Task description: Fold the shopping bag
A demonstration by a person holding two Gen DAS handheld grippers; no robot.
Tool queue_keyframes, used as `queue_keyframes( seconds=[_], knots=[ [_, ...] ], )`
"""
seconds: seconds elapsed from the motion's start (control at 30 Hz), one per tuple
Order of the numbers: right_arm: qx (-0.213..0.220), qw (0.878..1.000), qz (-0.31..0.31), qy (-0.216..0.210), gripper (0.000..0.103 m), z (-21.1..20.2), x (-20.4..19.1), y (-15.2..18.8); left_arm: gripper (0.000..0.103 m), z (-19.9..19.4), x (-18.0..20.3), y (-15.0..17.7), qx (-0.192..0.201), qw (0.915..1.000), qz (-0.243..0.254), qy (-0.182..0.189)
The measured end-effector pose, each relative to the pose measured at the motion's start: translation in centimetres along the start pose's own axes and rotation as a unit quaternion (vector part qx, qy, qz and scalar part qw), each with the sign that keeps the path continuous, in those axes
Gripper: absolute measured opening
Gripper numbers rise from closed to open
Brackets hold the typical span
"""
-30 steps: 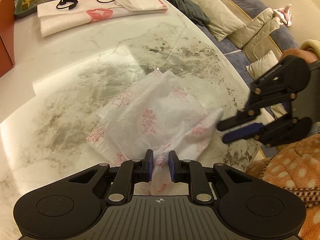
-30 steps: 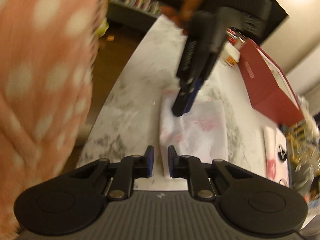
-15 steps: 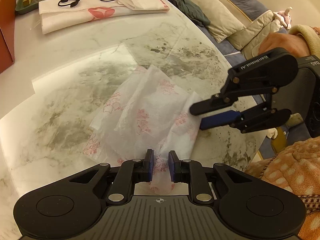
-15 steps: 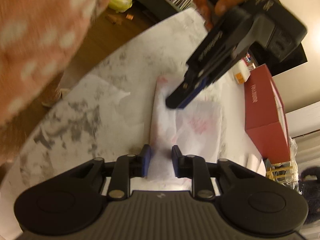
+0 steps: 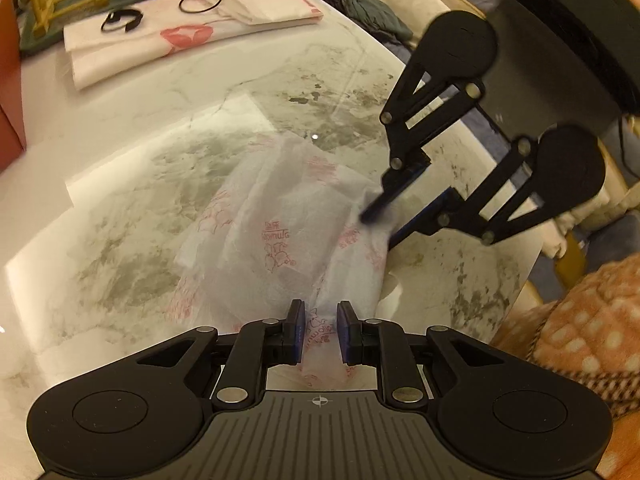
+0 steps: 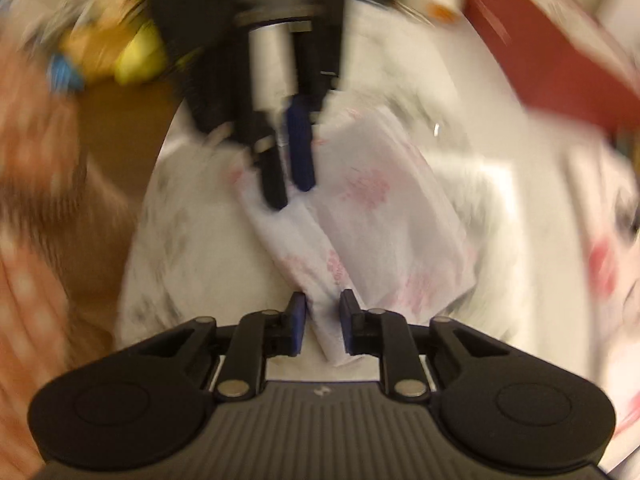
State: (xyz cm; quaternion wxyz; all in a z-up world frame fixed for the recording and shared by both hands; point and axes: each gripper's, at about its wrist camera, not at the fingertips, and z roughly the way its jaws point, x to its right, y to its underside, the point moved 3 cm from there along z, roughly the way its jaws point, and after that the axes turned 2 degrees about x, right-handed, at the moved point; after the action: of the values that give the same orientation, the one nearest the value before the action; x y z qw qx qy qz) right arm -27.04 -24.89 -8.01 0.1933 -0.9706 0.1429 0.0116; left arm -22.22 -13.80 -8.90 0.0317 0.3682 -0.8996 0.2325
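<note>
Holding the thin white shopping bag (image 5: 288, 232) at two places is what the scene shows: it lies crumpled and partly layered on the marble desk (image 5: 160, 120), near the right edge. The left gripper (image 5: 319, 332) has its fingers a small way apart with a bunched strip of the bag between them; whether the pads truly pinch it I cannot tell. The right gripper (image 5: 380, 224) reaches in from the right, fingers spread around the bag's right edge and not closed on it; the right wrist view is blurred, so its contact is unclear. To fold well, I judge both grips should take the film close to its edge, pull it taut and low over the desk, and lay one layer squarely on the other before pressing the crease. The film is translucent, slippery and wrinkled, printed with faint red marks; it will likely spring back unless pressed flat. The polished desk is glossy and veined in grey. Folded white cloths (image 5: 180, 32) with red print lie far left, well apart.
</note>
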Motion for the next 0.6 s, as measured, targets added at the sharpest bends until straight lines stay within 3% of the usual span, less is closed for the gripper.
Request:
queue_keyframes(
  seconds=[0.07, 0.13, 0.2, 0.3, 0.43, 0.5, 0.6],
  knots=[
    [0.005, 0.995, 0.081, -0.059, 0.009, -0.2, 1.0, 0.3, 0.018, -1.0, 0.8, 0.4, 0.021, 0.9995, 0.018, -0.012],
    [0.013, 0.978, 0.163, -0.127, 0.008, -0.4, 1.7, 1.3, 0.018, -2.3, 2.0, 1.0, 0.046, 0.9977, 0.044, -0.021],
    [0.010, 0.961, 0.223, -0.163, 0.008, 0.1, 2.1, 2.5, 0.018, -3.3, 3.4, 1.3, 0.062, 0.9945, 0.082, -0.021],
    [0.005, 0.925, 0.312, -0.217, 0.008, 0.7, 2.9, 4.2, 0.019, -4.4, 5.4, 1.7, 0.076, 0.9877, 0.137, -0.010],
    [0.000, 0.861, 0.422, -0.283, 0.008, 1.5, 3.9, 6.4, 0.019, -3.5, 7.1, 1.3, 0.055, 0.9818, 0.181, 0.017],
    [0.009, 0.840, 0.454, -0.297, 0.009, 1.9, 4.1, 7.2, 0.019, -2.7, 7.4, 0.9, 0.043, 0.9818, 0.184, 0.020],
    [0.021, 0.818, 0.485, -0.308, 0.011, 2.2, 4.3, 8.3, 0.019, -1.5, 7.1, 0.4, 0.023, 0.9852, 0.167, 0.032]
  ],
)
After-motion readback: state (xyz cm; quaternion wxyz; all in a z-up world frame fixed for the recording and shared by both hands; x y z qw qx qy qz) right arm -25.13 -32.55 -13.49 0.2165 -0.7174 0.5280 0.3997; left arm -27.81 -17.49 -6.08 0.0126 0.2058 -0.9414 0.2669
